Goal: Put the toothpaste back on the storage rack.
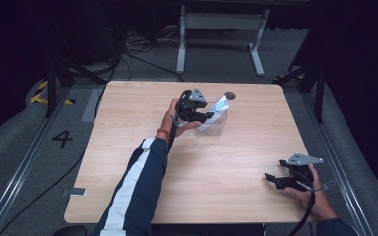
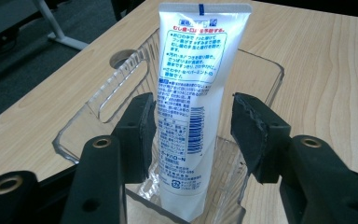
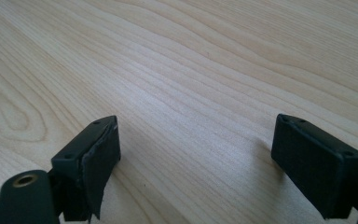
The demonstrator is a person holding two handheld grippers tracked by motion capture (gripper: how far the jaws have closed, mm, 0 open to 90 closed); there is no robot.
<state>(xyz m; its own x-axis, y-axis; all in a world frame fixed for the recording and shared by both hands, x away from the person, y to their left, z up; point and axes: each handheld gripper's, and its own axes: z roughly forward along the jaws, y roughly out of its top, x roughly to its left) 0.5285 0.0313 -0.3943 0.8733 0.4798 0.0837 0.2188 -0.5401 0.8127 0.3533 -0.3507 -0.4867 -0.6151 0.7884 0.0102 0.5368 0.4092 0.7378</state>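
On the wood counter (image 1: 142,162) I've got the clear bin (image 2: 261,74) near the far middle w/ the white tube (image 2: 191,93) standing tilted inside, my left gripper (image 2: 193,126) spread around it, one pad touching, not clamped, and my right gripper (image 3: 196,154) wide, empty, near-right edge.

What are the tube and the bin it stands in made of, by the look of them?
Tube: likely soft plastic laminate, glossy white, printed, with a flat crimped top end. Bin: probably rigid clear plastic, acrylic-like; the wood table shows through its ribbed, shiny walls.
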